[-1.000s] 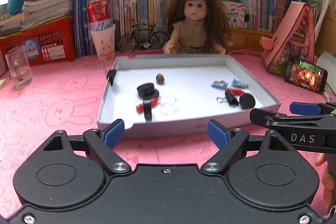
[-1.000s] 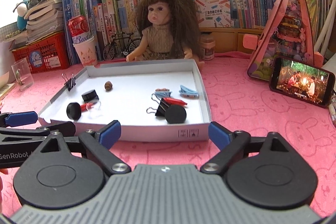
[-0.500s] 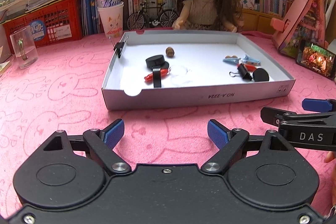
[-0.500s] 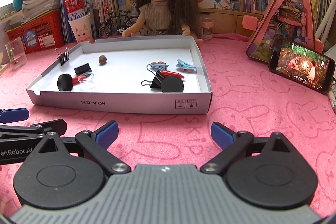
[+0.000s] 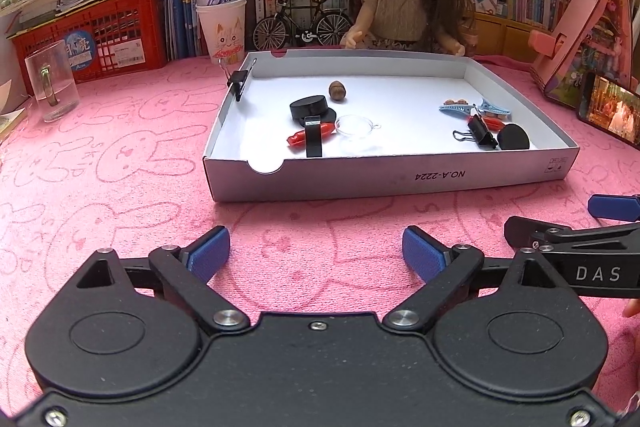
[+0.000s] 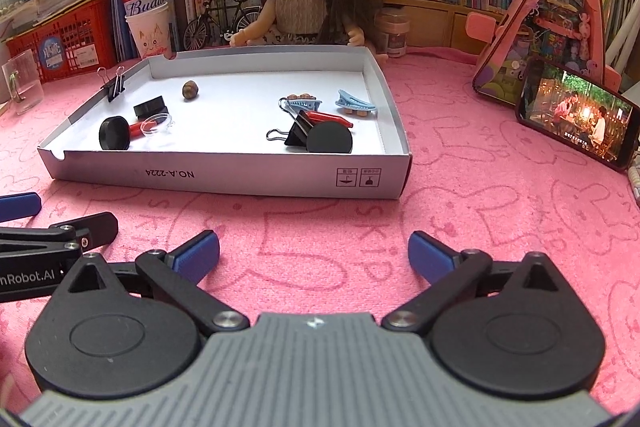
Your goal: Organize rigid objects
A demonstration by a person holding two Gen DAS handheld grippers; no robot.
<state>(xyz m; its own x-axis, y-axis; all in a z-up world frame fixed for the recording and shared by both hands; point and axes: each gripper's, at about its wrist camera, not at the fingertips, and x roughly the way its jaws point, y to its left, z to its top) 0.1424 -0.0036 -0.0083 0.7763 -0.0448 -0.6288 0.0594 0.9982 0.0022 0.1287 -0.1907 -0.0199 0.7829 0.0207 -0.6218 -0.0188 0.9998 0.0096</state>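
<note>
A shallow white box lid (image 5: 384, 183) (image 6: 240, 183) lies on the pink cloth. In it are black round caps (image 5: 308, 107) (image 6: 330, 143), a red clip (image 5: 298, 139), a clear lens (image 5: 354, 126), a nut (image 5: 337, 90) (image 6: 189, 90), blue hair clips (image 5: 458, 108) (image 6: 354, 101) and a black binder clip (image 5: 480, 135) (image 6: 298, 135). Another binder clip (image 5: 239, 84) (image 6: 113, 87) grips the left rim. My left gripper (image 5: 316, 257) is open and empty, short of the lid. My right gripper (image 6: 314, 253) is open and empty, also short of it.
A doll (image 5: 400, 3), a model bicycle (image 5: 300, 25), a paper cup with a can (image 5: 222, 27) and books stand behind the lid. A glass (image 5: 52, 83) and red crate (image 5: 92, 31) are left. A phone (image 6: 576, 115) and pink house (image 6: 548, 7) are right.
Both grippers have pulled back from the lid and dropped lower. The lid now lies farther off, with pink cloth between it and the fingers. Both stayed open.
</note>
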